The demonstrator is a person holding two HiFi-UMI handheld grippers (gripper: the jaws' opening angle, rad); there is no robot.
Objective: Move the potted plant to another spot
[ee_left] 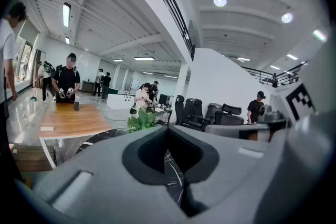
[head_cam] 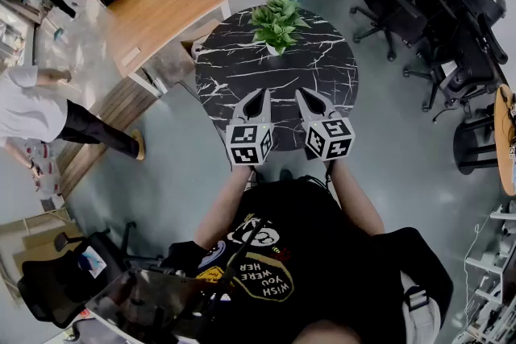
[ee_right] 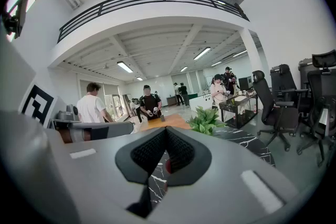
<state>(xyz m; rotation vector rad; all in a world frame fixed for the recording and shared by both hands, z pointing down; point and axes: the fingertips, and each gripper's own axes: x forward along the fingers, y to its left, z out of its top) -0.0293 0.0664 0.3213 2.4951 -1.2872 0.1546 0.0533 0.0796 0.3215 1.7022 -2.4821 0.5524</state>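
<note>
Both hand-held grippers closed and empty at the near edge of the counter, potted plant at its far edge.

At far left a person in white (head_cam: pixel 24 113) bends beside a wooden counter (head_cam: pixel 161 8). Right of it stands the round black marble counter (head_cam: pixel 322 76). The left hand-held gripper (head_cam: pixel 263 95) hangs over its near rim with the jaws together and nothing between them. Just beside it, the right hand-held gripper (head_cam: pixel 303 95) is at the same height, its jaws likewise pressed together on nothing. Both point across the top toward the potted plant (head_cam: pixel 276 24), which stands upright near the far rim, well apart from either gripper. Black office chairs (head_cam: pixel 435 4) crowd the floor at right.
</note>
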